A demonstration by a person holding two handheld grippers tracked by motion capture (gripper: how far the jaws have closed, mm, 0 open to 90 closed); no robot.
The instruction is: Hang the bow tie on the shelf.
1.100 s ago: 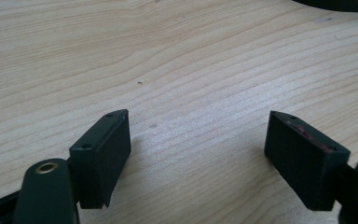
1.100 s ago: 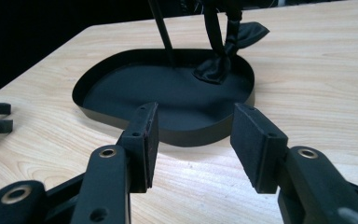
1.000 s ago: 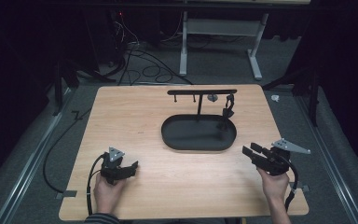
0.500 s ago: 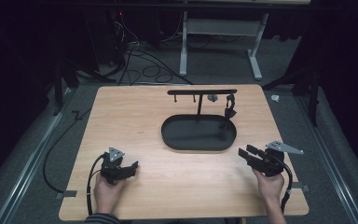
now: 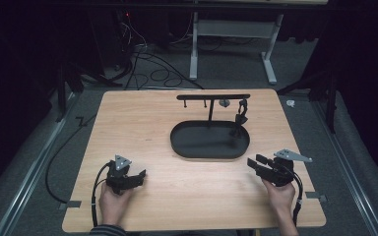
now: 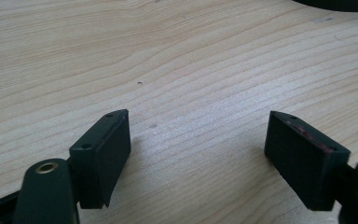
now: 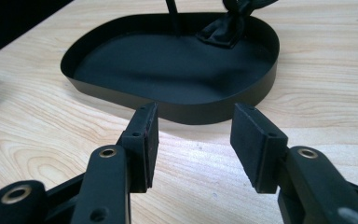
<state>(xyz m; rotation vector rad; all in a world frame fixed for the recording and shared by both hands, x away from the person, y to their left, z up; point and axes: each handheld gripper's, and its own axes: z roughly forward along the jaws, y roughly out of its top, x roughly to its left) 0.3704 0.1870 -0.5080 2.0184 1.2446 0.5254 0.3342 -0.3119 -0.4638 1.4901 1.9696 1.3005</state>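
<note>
At the near right corner of the bench [image 5: 142,132], the right hand-held gripper [image 5: 256,162] is hovering just above the wood with its jaws standing apart and nothing between them, pointing toward the black oval tray [image 5: 179,147]; in the right gripper view that hand-held gripper [image 7: 193,140] is lining up on the tray's near wall [image 7: 196,113], which is sitting just beyond the jaw tips without touching them. Across the bench, the left hand-held gripper [image 5: 137,177] is resting low near the front left, its jaws also wide apart and empty, and the left gripper view is looking between them [image 6: 198,154] at bare wood grain. The tray is lying in the middle of the bench, well apart from the left hand and near the right one. A thin post is rising from the tray and carrying a crossbar [image 5: 214,97] with small pegs; a dark strap-like piece [image 5: 240,115] is hanging from the bar's right end and trailing down onto the tray floor, where it is bunching up [image 7: 223,30]. Otherwise the tray is holding nothing. The likely trouble from here: the tray wall is thin and low, so a jaw coming in too low could be pushing the whole stand across the bench rather than gripping it, and a knock to the post could be tipping the stand or shaking the hanging piece loose.
</note>
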